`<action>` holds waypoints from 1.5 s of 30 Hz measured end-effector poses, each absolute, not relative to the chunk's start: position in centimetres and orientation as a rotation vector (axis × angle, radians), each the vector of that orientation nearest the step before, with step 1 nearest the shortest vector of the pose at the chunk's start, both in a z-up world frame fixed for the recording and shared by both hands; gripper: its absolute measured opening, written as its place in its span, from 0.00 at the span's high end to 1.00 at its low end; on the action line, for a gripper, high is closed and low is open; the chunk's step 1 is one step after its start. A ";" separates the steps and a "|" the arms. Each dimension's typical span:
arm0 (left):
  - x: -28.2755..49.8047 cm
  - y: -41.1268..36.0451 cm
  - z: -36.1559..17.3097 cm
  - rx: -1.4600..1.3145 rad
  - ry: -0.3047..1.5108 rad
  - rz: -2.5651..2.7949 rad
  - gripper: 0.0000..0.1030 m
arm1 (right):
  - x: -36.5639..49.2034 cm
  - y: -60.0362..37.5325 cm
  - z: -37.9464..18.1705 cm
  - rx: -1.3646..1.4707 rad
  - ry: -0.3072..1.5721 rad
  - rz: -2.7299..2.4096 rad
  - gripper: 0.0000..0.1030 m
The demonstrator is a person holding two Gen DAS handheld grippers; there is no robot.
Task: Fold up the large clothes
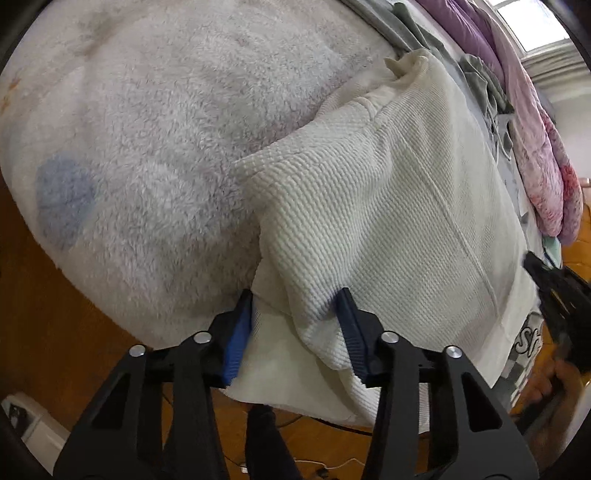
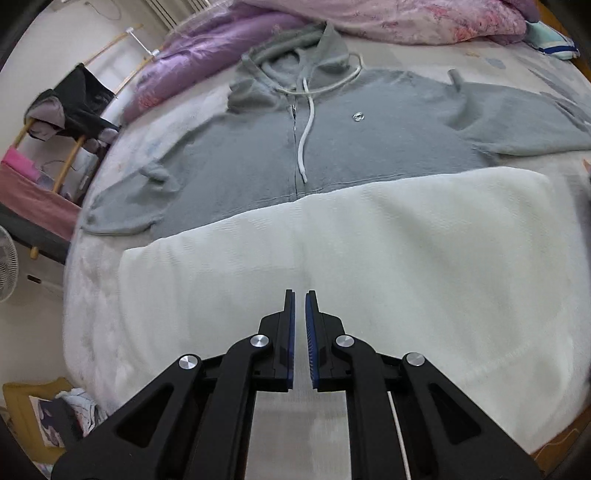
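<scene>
Where the fleece bed cover [image 1: 147, 129] ends at its near edge, drops straight to wooden floor [image 1: 55, 295], open on that side. Finds the cream waffle-knit garment [image 1: 369, 203] spread over the near part of the bed, one folded corner hanging past that edge. Shows the left gripper [image 1: 295, 332] with jaws apart, a loose fold of the cream knit between the blue pads, not pinched. Shows the right gripper [image 2: 300, 339] above the garment's middle, jaws together but for a thin slit, nothing in them. Seen from the right wrist, lies with long axis side to side, parallel to the bed's edge, far border overlapping the hem of a grey zip hoodie [image 2: 295, 147] laid flat, hood pointing away toward a pink and purple quilt [image 2: 406, 18]. Leaves bare cover left of both garments.
</scene>
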State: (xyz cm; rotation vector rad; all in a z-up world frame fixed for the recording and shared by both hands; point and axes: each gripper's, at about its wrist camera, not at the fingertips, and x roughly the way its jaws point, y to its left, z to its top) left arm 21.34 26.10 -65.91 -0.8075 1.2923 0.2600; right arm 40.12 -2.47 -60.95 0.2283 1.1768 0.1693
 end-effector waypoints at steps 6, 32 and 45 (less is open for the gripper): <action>21.1 26.7 -65.3 -0.815 1.290 0.219 0.78 | 42.6 -3.5 -65.6 0.324 1.345 0.143 1.00; 19.8 27.4 -59.8 -0.966 1.251 0.043 0.91 | 23.2 0.3 -61.7 0.236 1.238 0.406 0.58; 21.9 25.9 -57.9 -0.955 1.258 -0.018 0.91 | 19.5 8.6 -61.6 0.057 1.125 0.637 0.40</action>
